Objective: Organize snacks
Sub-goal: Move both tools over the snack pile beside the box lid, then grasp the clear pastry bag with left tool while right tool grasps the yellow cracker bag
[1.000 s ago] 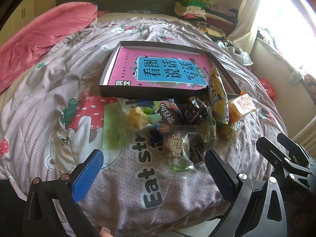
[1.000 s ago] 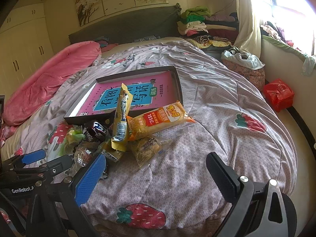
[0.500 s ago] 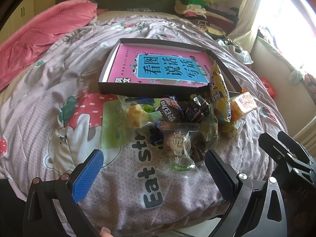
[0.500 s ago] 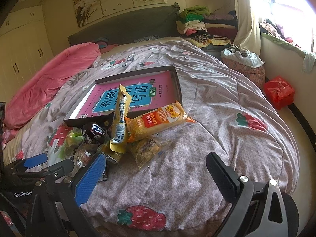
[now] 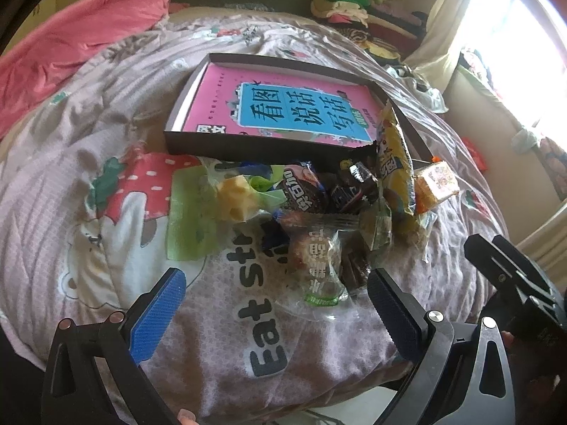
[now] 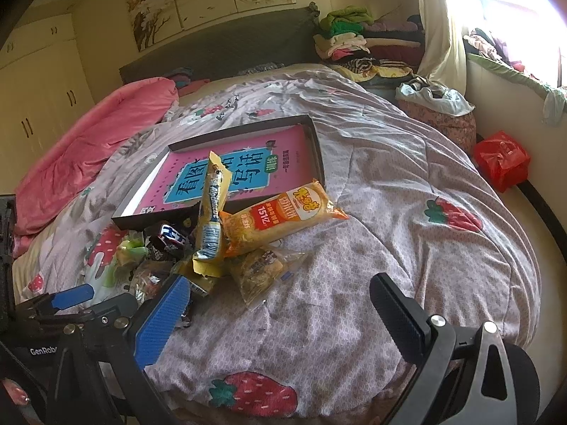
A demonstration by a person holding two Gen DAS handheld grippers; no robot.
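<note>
Bedspread (image 5: pixel 88 212) holds snack pile (image 5: pixel 319 209) — both tools gape, empty.

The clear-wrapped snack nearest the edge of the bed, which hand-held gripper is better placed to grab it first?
Left, probably. The left hand-held gripper is open with the clear-wrapped snack just ahead between its fingers. The right hand-held gripper, also open, faces mostly bare quilt, with the pile off to its left.

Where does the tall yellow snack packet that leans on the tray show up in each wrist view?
Left wrist view: the yellow packet stands right of centre, leaning against the near right corner of the dark tray.
Right wrist view: the same packet is left of centre, crossing the tray's front edge, beside the orange packet.
Shared landmark: the pink book lying in the tray.
</note>
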